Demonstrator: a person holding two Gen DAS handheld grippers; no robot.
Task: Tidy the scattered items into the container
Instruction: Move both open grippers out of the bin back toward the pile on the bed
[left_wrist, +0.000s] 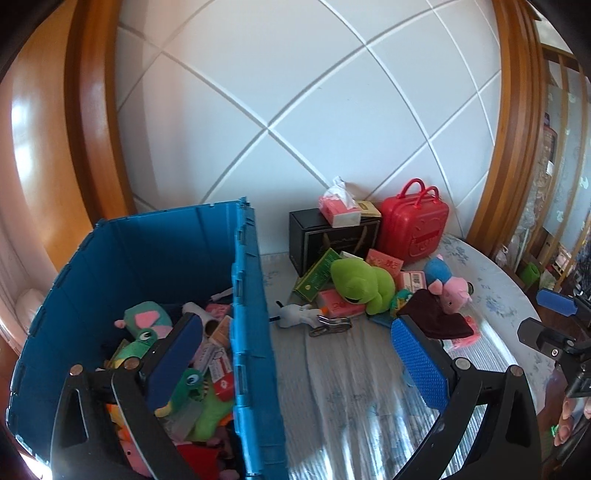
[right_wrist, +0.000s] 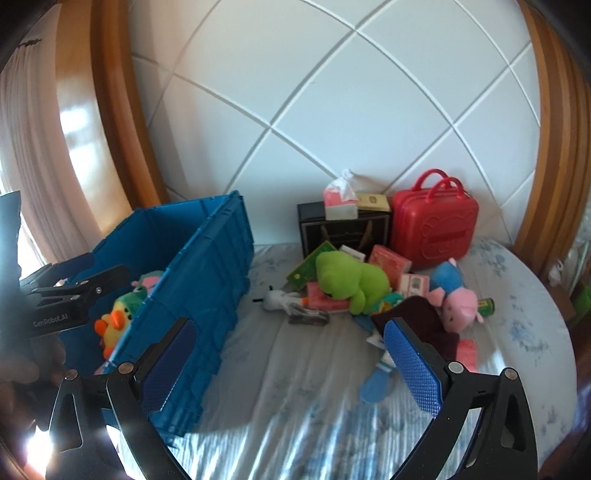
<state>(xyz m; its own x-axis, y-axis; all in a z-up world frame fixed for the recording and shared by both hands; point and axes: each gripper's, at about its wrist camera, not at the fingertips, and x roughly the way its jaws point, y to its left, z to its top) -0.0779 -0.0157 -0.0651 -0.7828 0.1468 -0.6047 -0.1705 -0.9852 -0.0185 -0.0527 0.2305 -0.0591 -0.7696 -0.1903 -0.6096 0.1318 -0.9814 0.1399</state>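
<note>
Both jaws stand spread wide and empty. Left gripper (left_wrist: 299, 354) straddles the right wall of the blue crate (left_wrist: 247, 295), one finger over the toys inside; right gripper (right_wrist: 291, 363) hovers over the bed (right_wrist: 295, 417) beside the crate's outer wall. Crate contents are partly masked by the finger; its near corners are cut off. Scattered items lie toward the headboard edge: green plush (right_wrist: 347, 280), pink pig plush (right_wrist: 458, 299), dark cloth (right_wrist: 417, 317), small boxes partly buried beneath them. Behind, against the white quilted headboard (right_wrist: 332, 92): black box (right_wrist: 343, 232), tissue pack (right_wrist: 340, 201), hard red case (right_wrist: 434, 225). Bedding is pale, ribbed, floral-printed. Glossy wood frames the headboard.
</note>
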